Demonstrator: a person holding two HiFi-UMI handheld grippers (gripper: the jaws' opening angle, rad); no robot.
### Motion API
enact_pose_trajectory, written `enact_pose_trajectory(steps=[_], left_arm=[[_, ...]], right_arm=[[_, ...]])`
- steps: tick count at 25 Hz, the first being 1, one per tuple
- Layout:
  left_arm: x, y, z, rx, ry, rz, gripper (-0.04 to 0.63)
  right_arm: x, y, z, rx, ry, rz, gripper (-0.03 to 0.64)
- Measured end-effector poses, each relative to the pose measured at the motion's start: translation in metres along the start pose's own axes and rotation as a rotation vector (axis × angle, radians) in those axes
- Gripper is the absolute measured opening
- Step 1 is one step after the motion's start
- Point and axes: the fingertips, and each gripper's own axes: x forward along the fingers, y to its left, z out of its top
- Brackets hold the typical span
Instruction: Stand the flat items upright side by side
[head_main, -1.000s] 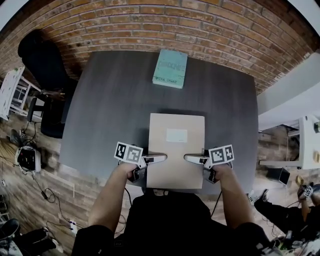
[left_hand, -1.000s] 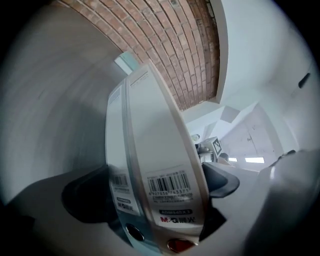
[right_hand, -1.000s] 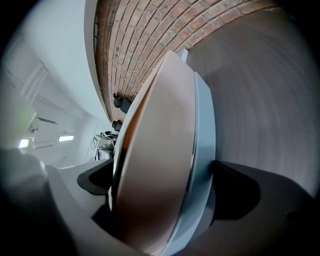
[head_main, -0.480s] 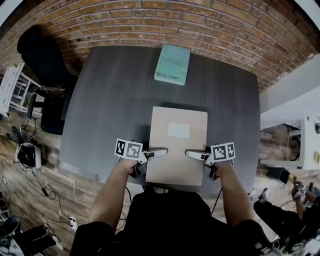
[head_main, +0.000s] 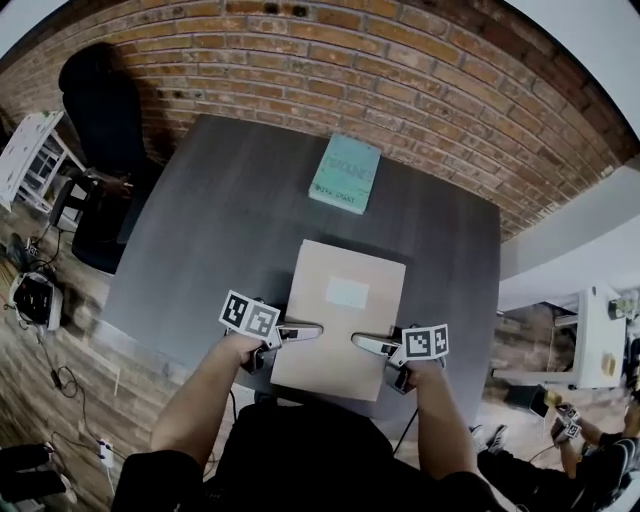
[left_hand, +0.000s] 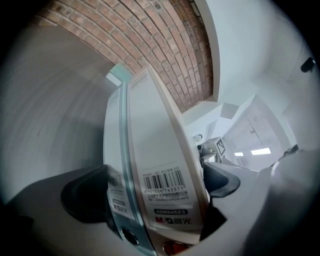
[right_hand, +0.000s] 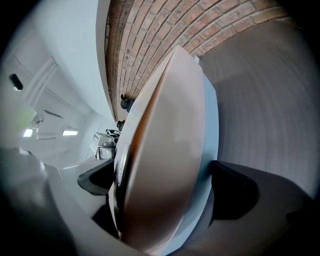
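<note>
A tan cardboard folder (head_main: 339, 312) with a white label lies near the dark table's front edge, its near end held up. My left gripper (head_main: 300, 330) is shut on its left edge and my right gripper (head_main: 372, 344) is shut on its right edge. The left gripper view shows the folder's spine (left_hand: 160, 175) with a barcode sticker between the jaws. In the right gripper view the tan folder (right_hand: 165, 165) fills the gap between the jaws. A teal book (head_main: 345, 173) lies flat at the table's far edge, close to the brick wall.
The dark grey table (head_main: 210, 230) stands against a brick wall (head_main: 400, 60). A black chair (head_main: 95, 120) is at the far left. A white shelf (head_main: 595, 335) stands to the right. Cables and gear lie on the wooden floor (head_main: 40, 330) at the left.
The view has shifted and tilted; the folder and both grippers sit a little lower and nearer the table's front edge. Both grippers still hold the folder's sides.
</note>
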Motion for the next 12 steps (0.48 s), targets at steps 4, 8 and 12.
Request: enact_pose_trajectory(steps=[4, 8, 12], left_arm=[[-0.015, -0.011, 0.024, 0.122, -0.041, 0.029, 0.578], [-0.027, -0.021, 0.044, 0.222, -0.088, 0.059, 0.578], [-0.031, -0.029, 0.052, 0.307, -0.103, 0.072, 0.578]], right_arm=[[-0.001, 0.016, 0.020, -0.094, -0.042, -0.003, 0.591], [-0.003, 0.031, 0.038, -0.152, -0.100, -0.010, 0.589], [-0.010, 0.041, 0.047, -0.234, -0.124, -0.034, 0.588]])
